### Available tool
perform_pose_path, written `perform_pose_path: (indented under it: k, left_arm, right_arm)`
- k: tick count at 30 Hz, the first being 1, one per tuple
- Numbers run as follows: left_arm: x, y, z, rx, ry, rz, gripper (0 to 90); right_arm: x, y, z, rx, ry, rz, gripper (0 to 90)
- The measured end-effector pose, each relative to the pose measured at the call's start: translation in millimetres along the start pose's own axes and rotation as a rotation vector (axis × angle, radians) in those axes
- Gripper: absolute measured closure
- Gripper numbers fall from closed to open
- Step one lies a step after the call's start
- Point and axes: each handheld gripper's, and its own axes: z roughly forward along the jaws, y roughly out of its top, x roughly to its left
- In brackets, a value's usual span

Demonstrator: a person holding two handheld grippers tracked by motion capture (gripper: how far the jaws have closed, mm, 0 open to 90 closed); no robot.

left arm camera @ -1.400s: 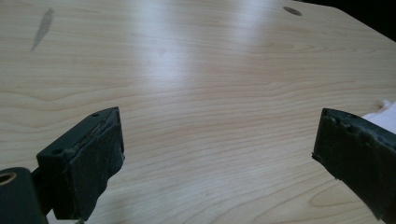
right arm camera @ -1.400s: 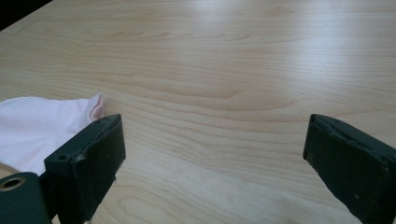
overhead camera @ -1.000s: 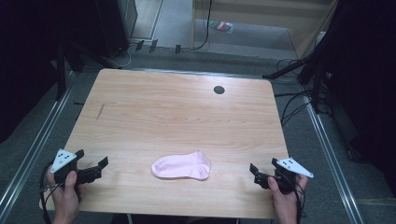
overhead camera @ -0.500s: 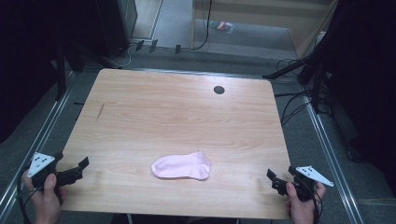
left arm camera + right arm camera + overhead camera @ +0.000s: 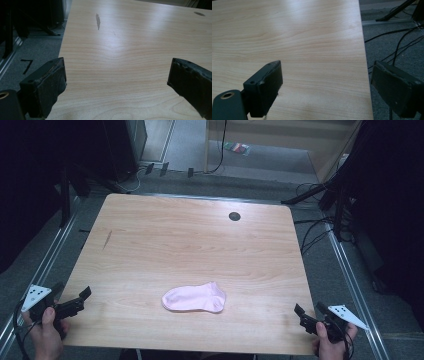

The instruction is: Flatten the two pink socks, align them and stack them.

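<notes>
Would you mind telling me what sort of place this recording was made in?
Probably a lab or studio recording station: a bare wooden table on grey carpet, loose cables trailing beside it, and dark curtains around. A pink sock lies on it.

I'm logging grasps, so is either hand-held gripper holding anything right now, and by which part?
Nothing is held. The left hand-held gripper and right hand-held gripper are both open and empty; the small pink fabric sock lies untouched between them.

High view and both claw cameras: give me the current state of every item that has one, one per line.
Pink sock: lying flat near the table's front edge, touched by neither claw.
Left claw: open, empty, at the table's front left edge.
Right claw: open, empty, at the front right corner.
Table: bare wood apart from the sock, with a dark mark near its left edge.
</notes>
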Motion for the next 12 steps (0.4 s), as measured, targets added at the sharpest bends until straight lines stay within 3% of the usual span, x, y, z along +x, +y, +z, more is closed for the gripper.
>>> perform_pose_path:
  k: [6, 12]
  left_arm:
    - [-5.4, -0.9, 3.3, 0.014, 0.008, 0.041, 1.7]
    - [-5.9, -0.7, 4.1, 0.017, 0.004, 0.038, 1.7]
  right_arm:
    - [0.0, 0.0, 0.7, 0.004, 0.005, 0.008, 10.9]
    - [0.3, 0.3, 1.5, 0.012, -0.003, 0.006, 11.2]
